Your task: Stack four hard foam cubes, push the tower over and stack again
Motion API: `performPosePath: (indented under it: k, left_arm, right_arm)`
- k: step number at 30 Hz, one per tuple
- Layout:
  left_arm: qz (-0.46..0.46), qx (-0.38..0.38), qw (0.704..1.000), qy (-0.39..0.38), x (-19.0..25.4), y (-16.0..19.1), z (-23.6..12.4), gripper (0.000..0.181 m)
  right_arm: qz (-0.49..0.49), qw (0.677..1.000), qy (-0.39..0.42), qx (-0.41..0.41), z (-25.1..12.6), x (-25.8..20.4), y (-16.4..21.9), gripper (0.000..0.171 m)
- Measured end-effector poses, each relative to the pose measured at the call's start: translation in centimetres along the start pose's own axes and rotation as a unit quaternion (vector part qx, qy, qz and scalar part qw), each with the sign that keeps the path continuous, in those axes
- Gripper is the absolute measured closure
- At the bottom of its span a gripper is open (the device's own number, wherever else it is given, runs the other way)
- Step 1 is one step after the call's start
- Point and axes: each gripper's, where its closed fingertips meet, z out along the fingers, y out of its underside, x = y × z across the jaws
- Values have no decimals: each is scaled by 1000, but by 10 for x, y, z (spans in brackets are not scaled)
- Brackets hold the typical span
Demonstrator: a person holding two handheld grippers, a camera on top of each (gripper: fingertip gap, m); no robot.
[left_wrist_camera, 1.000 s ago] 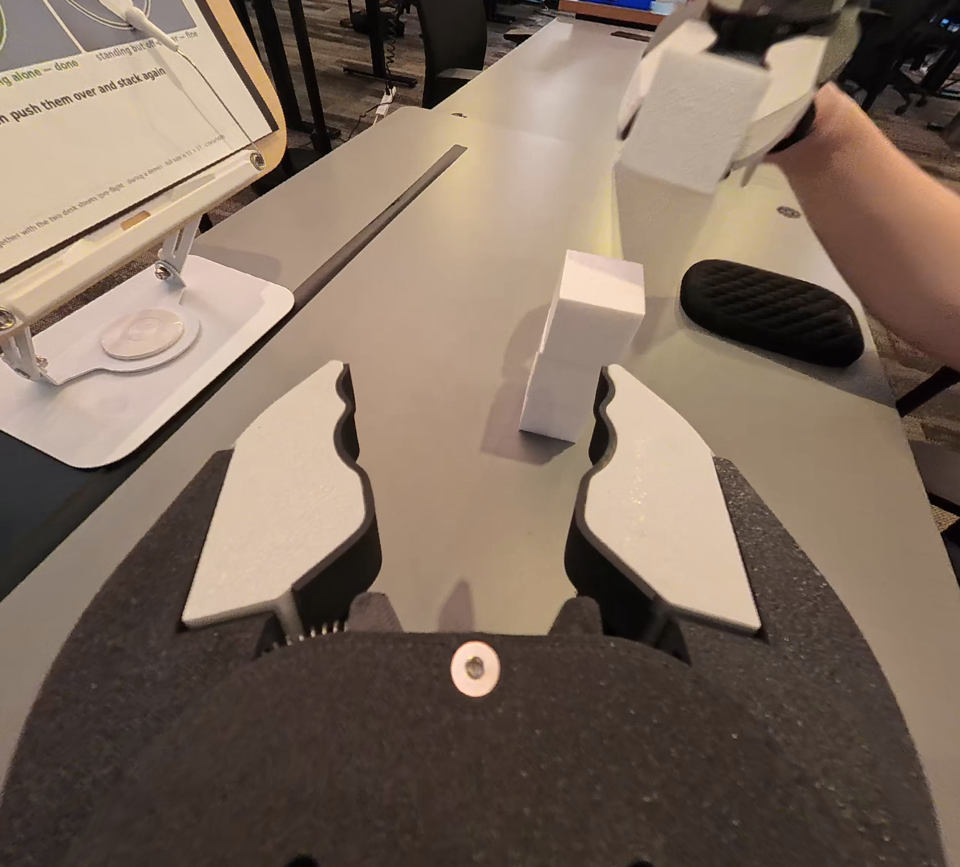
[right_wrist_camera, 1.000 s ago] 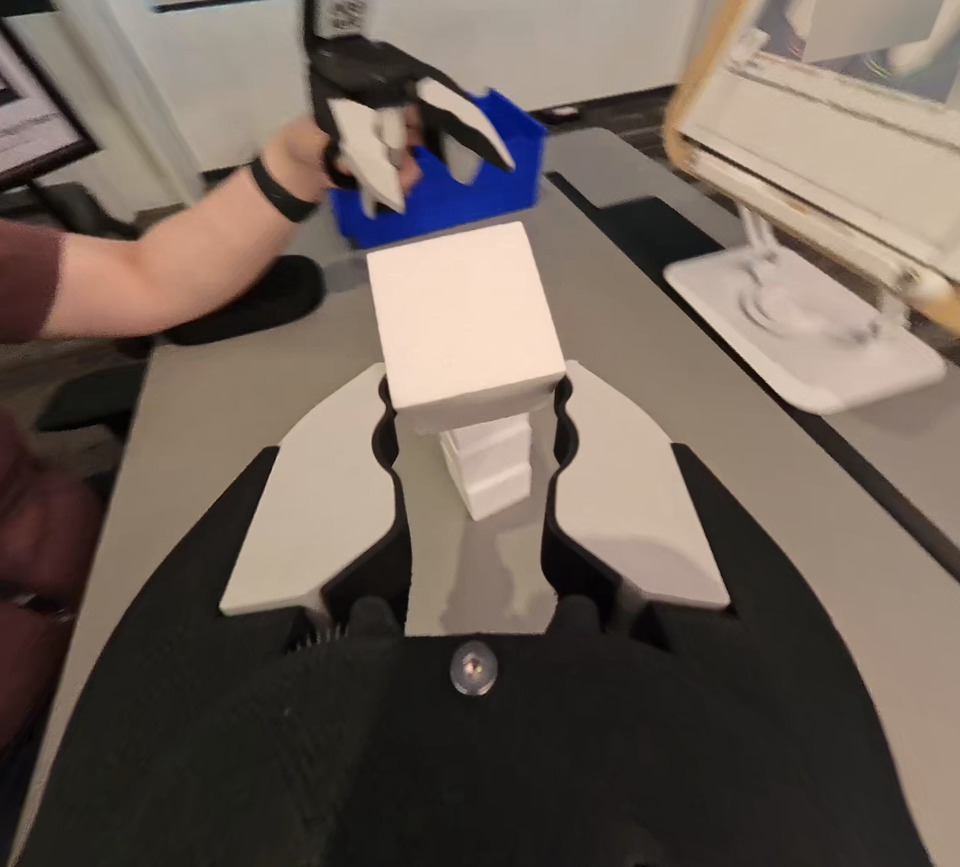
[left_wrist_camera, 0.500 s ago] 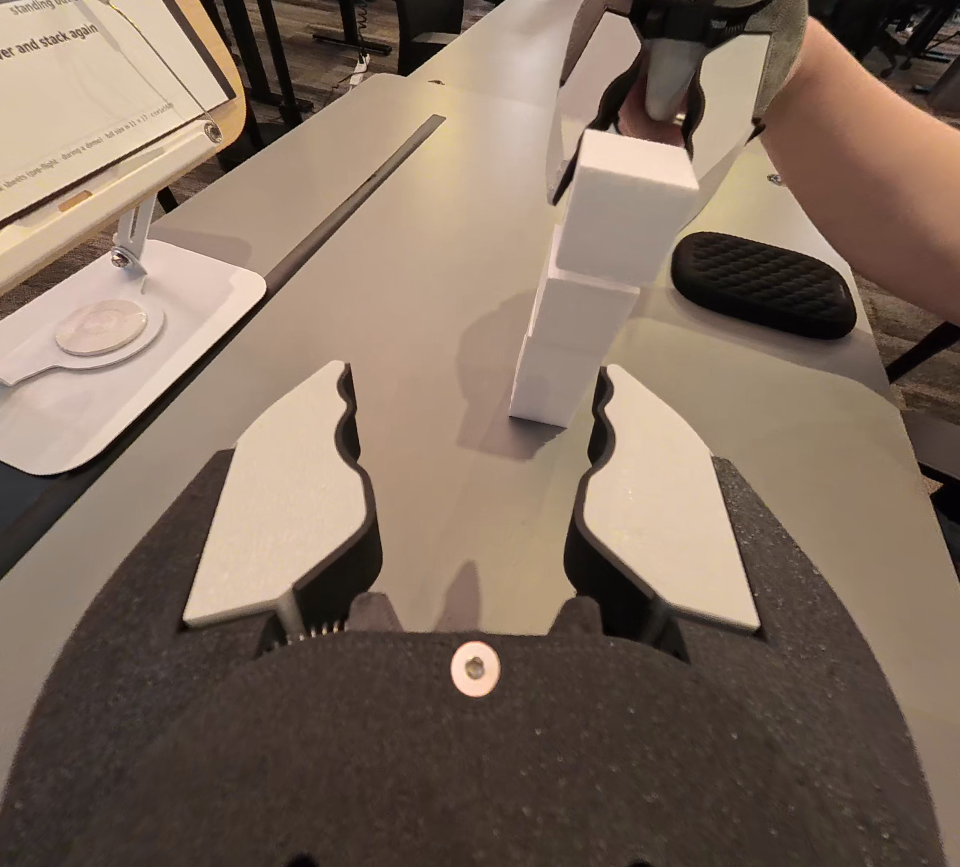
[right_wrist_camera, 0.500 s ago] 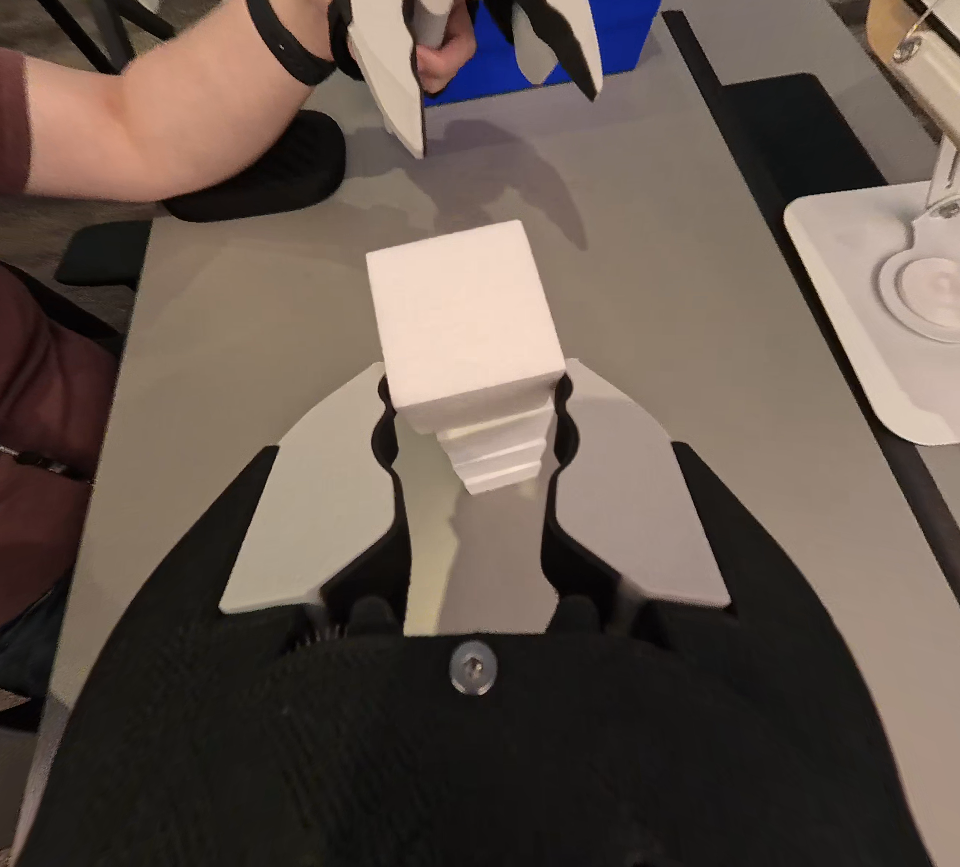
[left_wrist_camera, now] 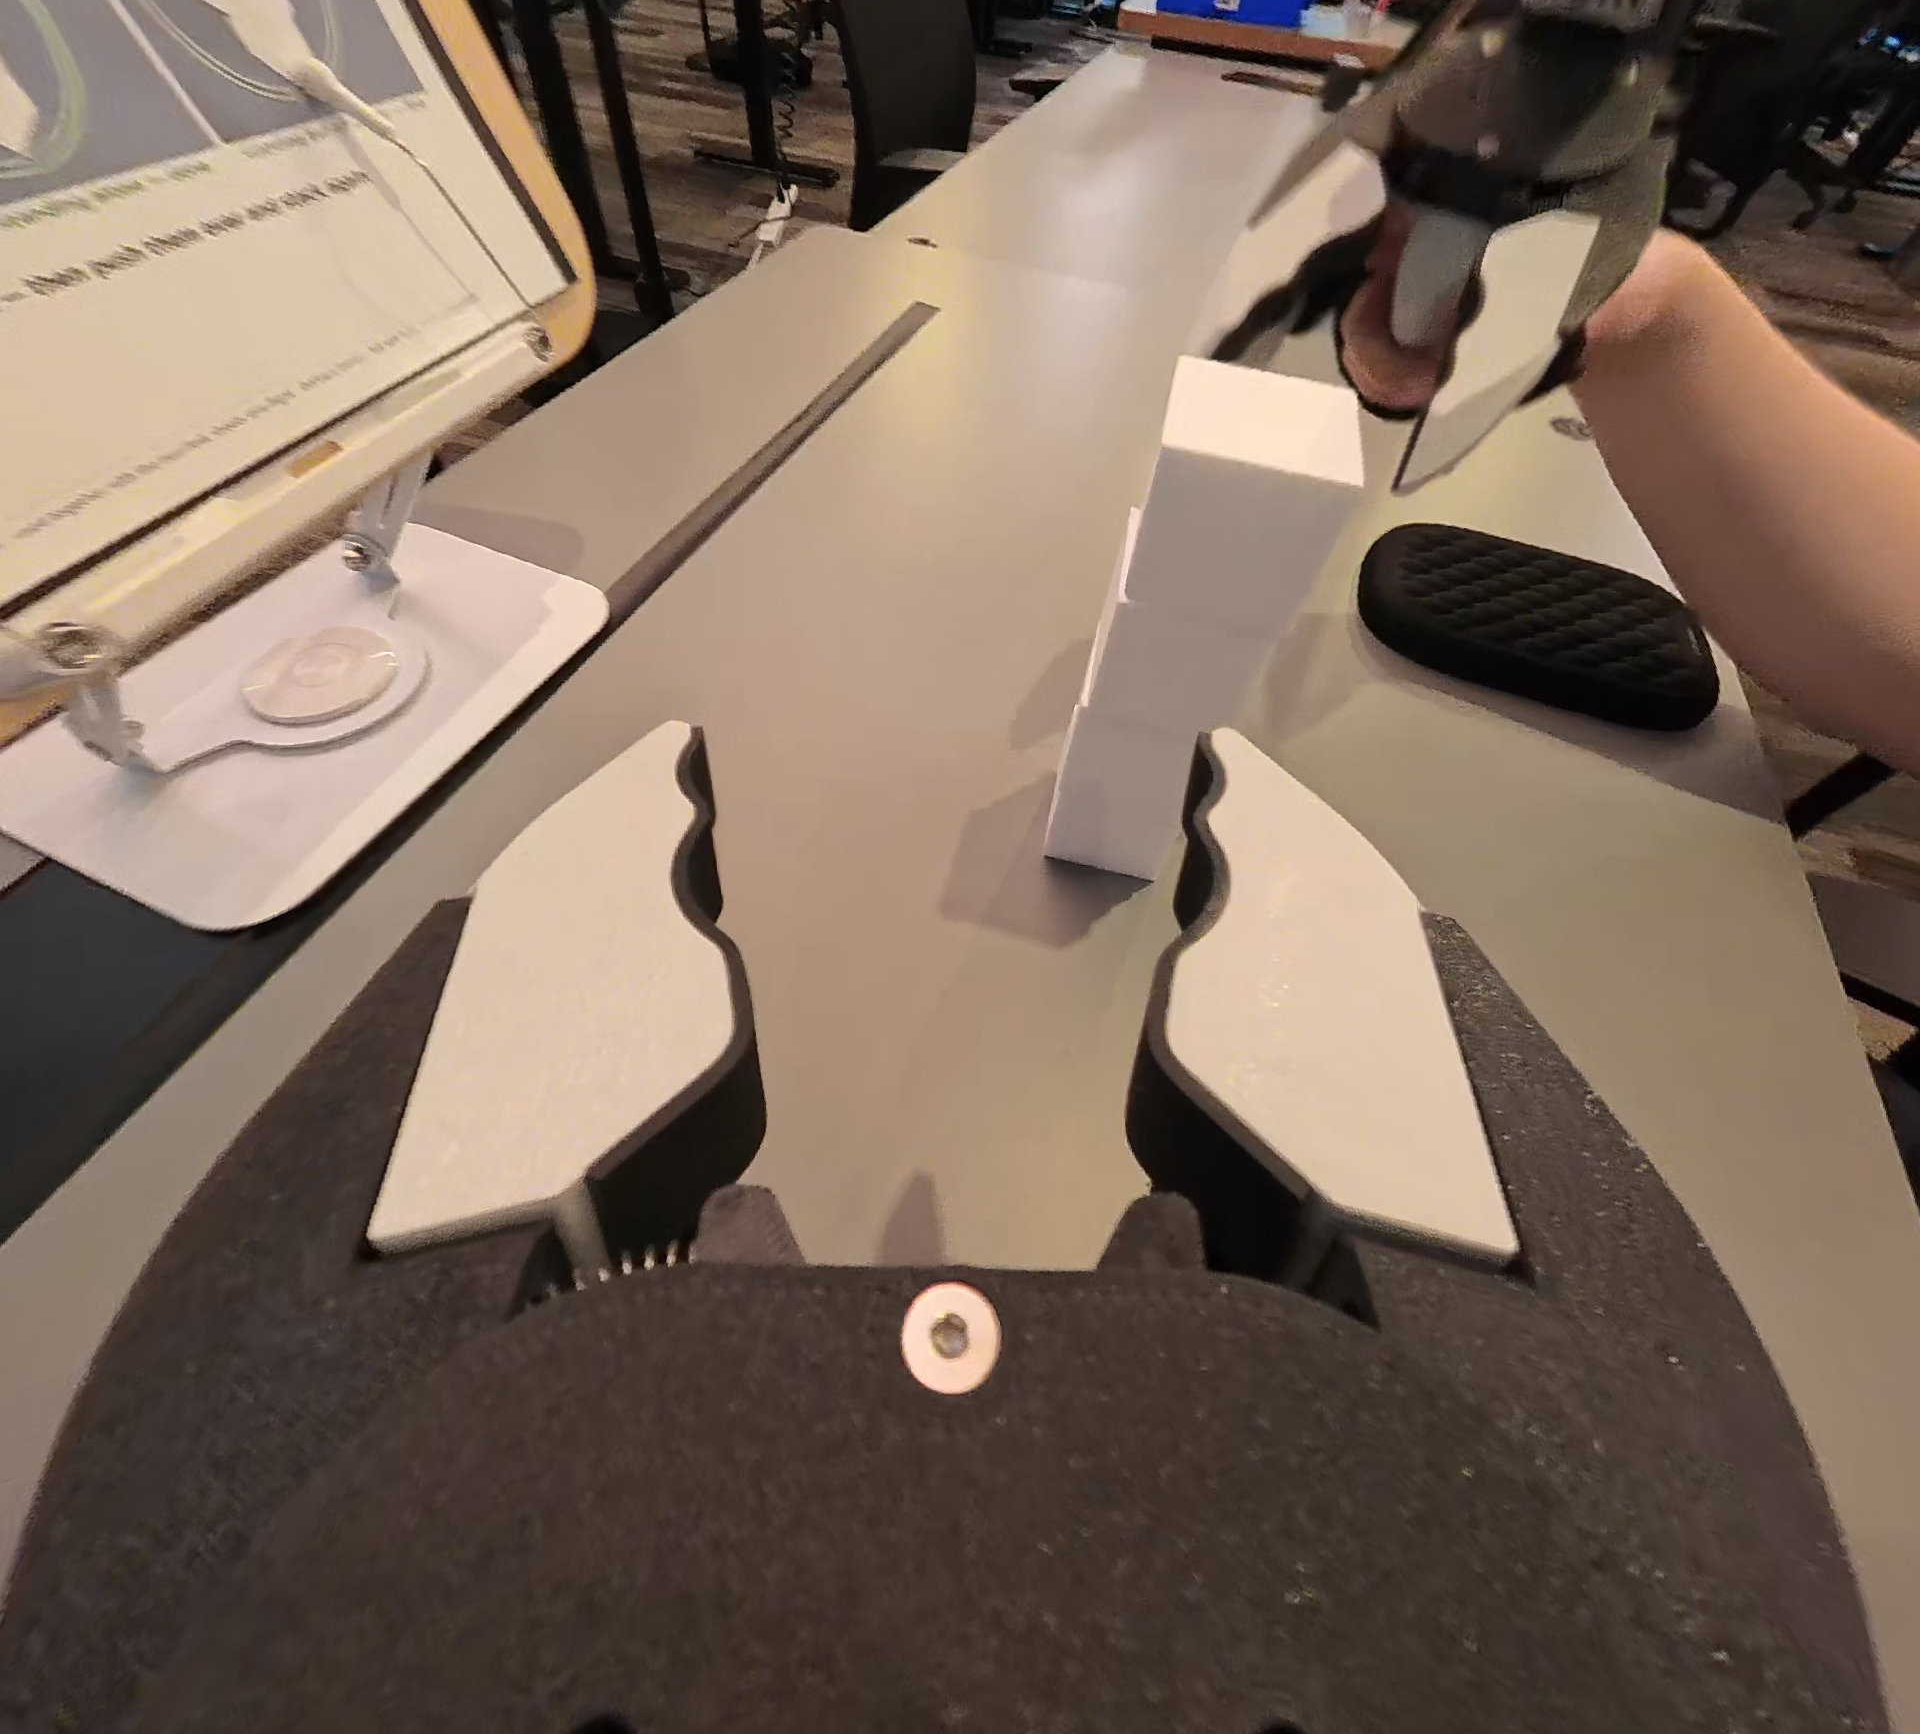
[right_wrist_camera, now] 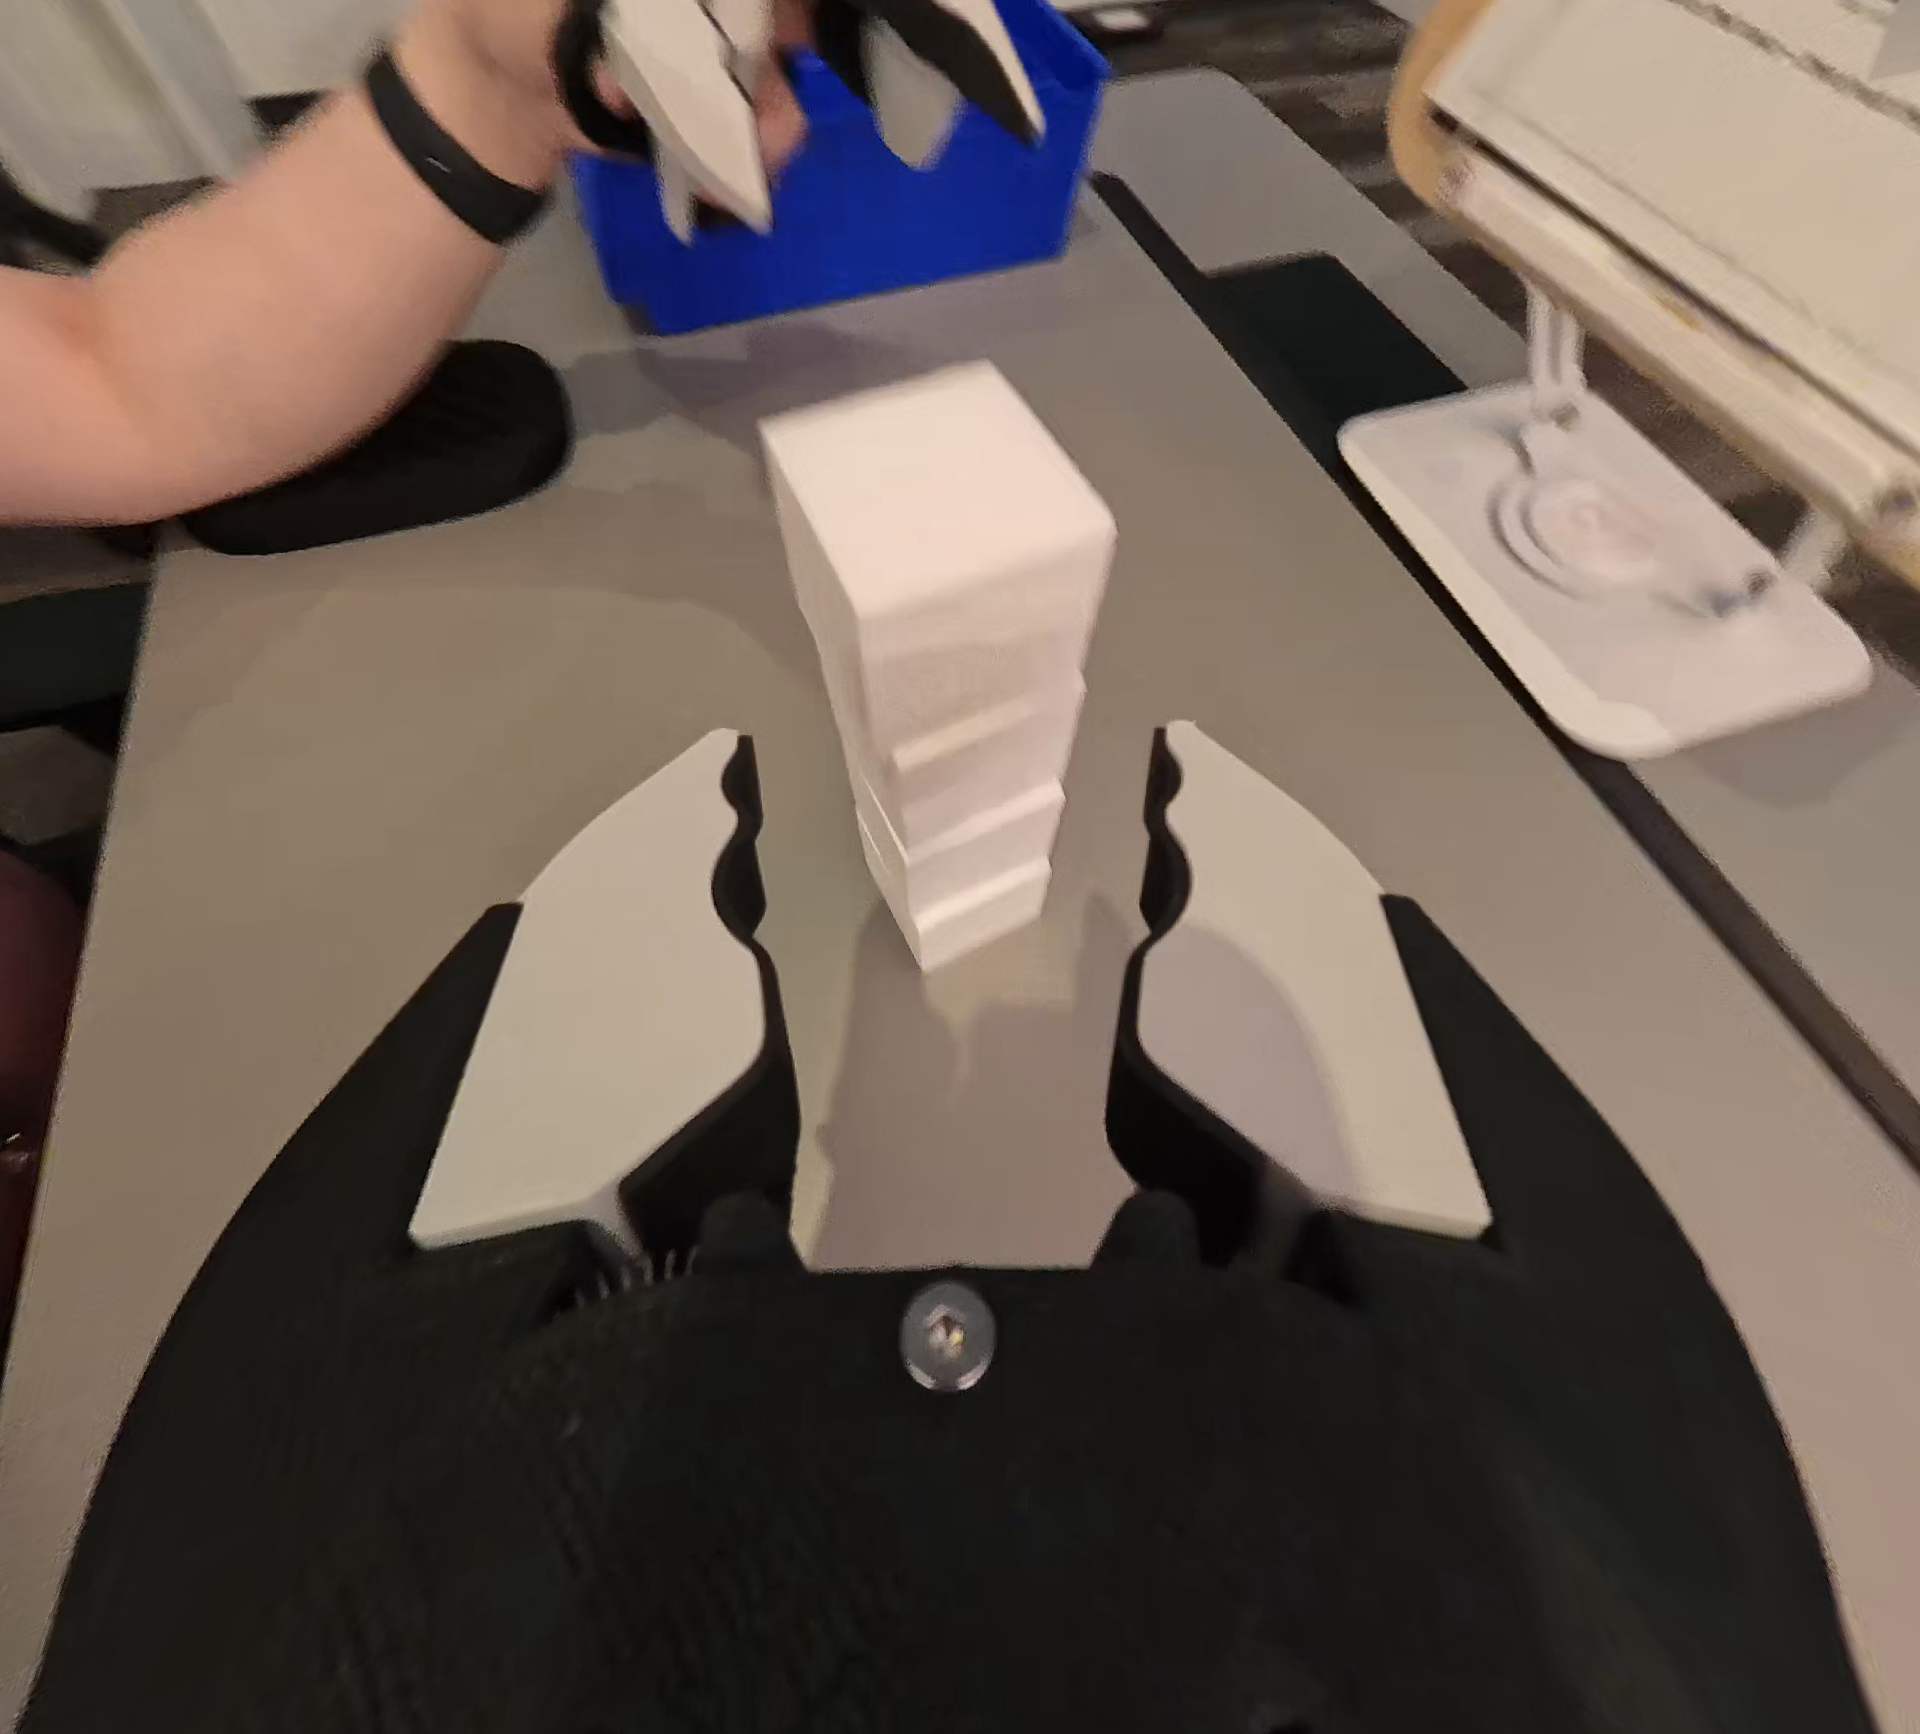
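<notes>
Tower [right_wrist_camera: 940, 645] free between spread grippers.

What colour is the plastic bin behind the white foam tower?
Bright blue; the plastic bin shows best in the right wrist view, behind the white foam tower.

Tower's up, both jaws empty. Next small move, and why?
Probably nudge the tower sideways with the right gripper: four white cubes stand stacked, slightly staggered, on the grey table, and both the right and the left gripper are open and empty, so pushing over comes next.
</notes>
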Motion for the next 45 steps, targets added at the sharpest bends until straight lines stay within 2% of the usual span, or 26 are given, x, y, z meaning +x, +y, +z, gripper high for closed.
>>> performPosePath:
  k: [2,4,5,7,10,13,15,17,18,22,27,38,45]
  left_arm:
    - [0,5,1000,-25,-8,-5,-12,97]
    - [9,0,998,-66,-20,-7,-26,98]
    - [16,-4,996,-88,-25,-7,-33,99]
    - [25,0,993,-111,-31,-11,-48,101]
    - [27,28,994,-106,-28,-20,-70,117]
    - [44,26,993,-107,-25,-20,-90,135]
    - [63,18,991,-116,-25,-17,-100,153]
    - [85,-6,991,-99,-19,-9,-105,181]
    - [93,-17,991,-91,-16,-6,-107,181]
    - [114,-38,988,-98,-15,1,-112,181]
    - [126,-35,987,-95,-10,-2,-115,181]
    - [116,-26,989,-88,-11,1,-125,181]
    - [104,-18,990,-96,-16,2,-132,180]
  right_arm:
    - [51,998,30,-9,-6,7,30,103]
    - [114,991,61,-33,-8,16,65,115]
    - [139,986,80,-52,-10,20,83,128]
    - [184,974,106,-83,-12,25,113,170]
    - [282,941,141,-121,-16,30,143,171]
    - [341,900,209,-171,-27,43,165,171]
    - [374,875,236,-195,-31,46,171,171]
    - [400,852,259,-217,-35,49,176,171]
    - [412,843,265,-222,-35,50,175,171]
    - [440,823,271,-237,-26,48,168,171]
    - [426,826,265,-258,1,39,142,171]
    - [310,873,232,-295,90,8,38,171]
    - [249,895,236,-286,97,7,-4,171]
